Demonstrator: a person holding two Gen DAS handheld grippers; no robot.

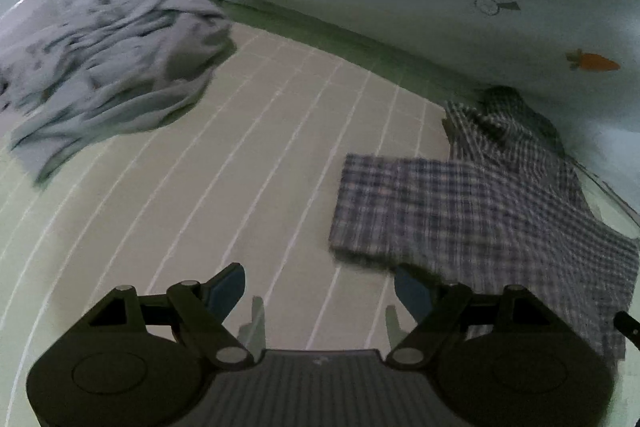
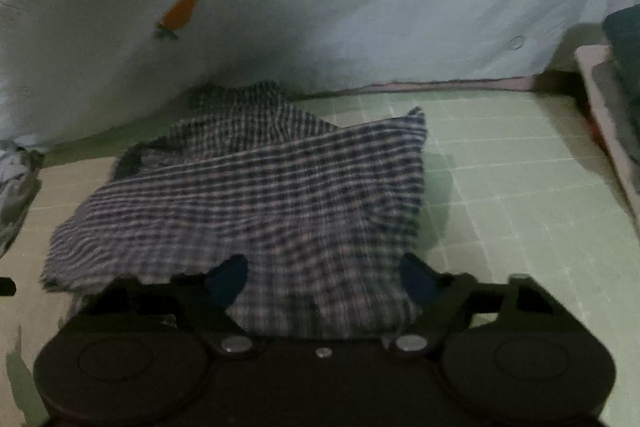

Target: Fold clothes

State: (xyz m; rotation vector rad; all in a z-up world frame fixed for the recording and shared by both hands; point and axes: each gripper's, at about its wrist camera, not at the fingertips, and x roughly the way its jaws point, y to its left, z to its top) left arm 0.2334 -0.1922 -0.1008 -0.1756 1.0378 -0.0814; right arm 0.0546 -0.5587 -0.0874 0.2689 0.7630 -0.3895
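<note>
Checked shirt (image 2: 256, 195) lies spread on the green gridded mat (image 2: 520, 187), partly folded, with its far end bunched up against the pale sheet (image 2: 360, 7) that hangs behind the mat. My right tool (image 2: 324, 277) hovers over the near edge of that shirt; its blue fingertips (image 2: 228, 281) stand wide apart with the plaid cloth showing between and beneath them, and neither tip pinches the fabric. I cannot tell whether the tips touch the cloth or float just above it.

My left tool (image 1: 320, 285) is also spread open and holds nothing. From its camera the checked shirt (image 1: 472, 211) sits ahead and to the right, its near corner just beside the right-hand blue fingertip (image 1: 412, 293), while bare mat (image 1: 240, 167) shows between the two tips. Well apart from the shirt, at the far left of the mat, a crumpled grey garment (image 1: 108, 67) lies in a heap.

The pale sheet carries a small orange carrot print (image 2: 180, 11), above the bunched end of the shirt. At the right edge of the right camera's view a raised pinkish ledge (image 2: 600, 99) borders the mat.
</note>
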